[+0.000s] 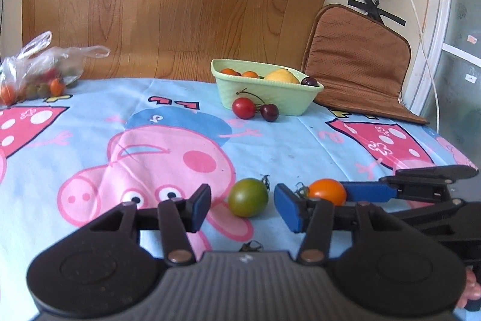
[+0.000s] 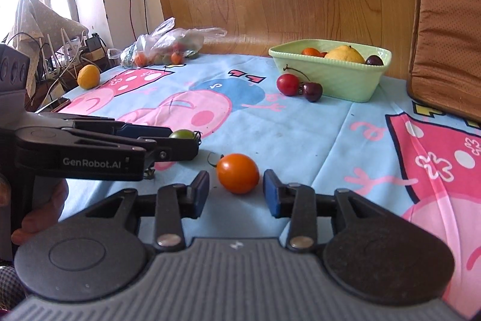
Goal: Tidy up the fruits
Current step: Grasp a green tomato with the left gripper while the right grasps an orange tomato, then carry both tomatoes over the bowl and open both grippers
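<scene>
Two tomatoes lie before us on the tabletop [image 1: 285,146]: our left gripper [image 1: 242,202] stands wide around the green tomato [image 1: 248,197], our right gripper [image 2: 236,190] wide around the orange tomato [image 2: 238,173], both well short of the green bowl [image 2: 345,80].

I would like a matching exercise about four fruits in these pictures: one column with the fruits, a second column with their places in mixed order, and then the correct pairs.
Fruits:
1. green tomato
2. orange tomato
3. yellow lemon
4. red cherry

Places:
A. inside the green bowl
B. between the fingers of the open right tongs
C. on the cloth, just in front of the bowl
D. between the fingers of the open left tongs

Pairs: 1-D, 2-B, 3-A, 4-C
</scene>
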Motion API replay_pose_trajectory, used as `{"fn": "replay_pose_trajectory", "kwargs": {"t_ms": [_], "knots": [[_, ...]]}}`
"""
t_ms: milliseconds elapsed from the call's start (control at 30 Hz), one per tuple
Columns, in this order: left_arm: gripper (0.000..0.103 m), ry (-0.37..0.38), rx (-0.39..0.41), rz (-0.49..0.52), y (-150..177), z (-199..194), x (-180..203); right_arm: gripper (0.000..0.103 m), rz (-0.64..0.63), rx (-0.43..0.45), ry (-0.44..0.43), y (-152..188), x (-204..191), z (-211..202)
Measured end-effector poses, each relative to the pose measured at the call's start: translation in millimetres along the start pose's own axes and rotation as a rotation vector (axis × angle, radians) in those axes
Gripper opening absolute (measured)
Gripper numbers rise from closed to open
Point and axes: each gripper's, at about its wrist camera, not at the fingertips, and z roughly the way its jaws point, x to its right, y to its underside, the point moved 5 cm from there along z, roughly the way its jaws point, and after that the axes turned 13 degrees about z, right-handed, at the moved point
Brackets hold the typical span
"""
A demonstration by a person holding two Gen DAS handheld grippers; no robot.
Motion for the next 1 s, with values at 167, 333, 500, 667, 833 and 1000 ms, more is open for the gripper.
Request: {"fn": "replay_pose_trajectory", "kwargs": {"t_ms": [167,333,500,667,833,1000], "knots": [[0.048,0.000,-0.002,0.017,-0.9,0.2,2.9,0.043,-0.003,0.005,0.012,1.3,-1.1,-1.0],[0.047,0.010,-0.008,0.025,-0.8,1.6,3.6,0.043,-0.012,0.005,0.028,1.6,-4.5,-0.1],[0.030,0.043,-0.015,0.011,-1.3,4.5,2.7,0.032,-0.030,0.006,0.025,1.2,-7.2,-0.4],[0.030,0.095,0.037,-0.017,-34.2,7.5,-2.6,0.032,-0.050,0.066,0.013,-15.6,-7.5,-4.1],[0.030,0.085,0.077,0.022,-94.4,40.0,-12.2,0.032,-0.029,0.143,0.038,-58.3,10.5,9.3],[0.031,0.086,0.066,0.003,-136.7,96.1,-27.0,0.032,-0.015,0.220,0.076,-106.5,32.2,37.0]]}}
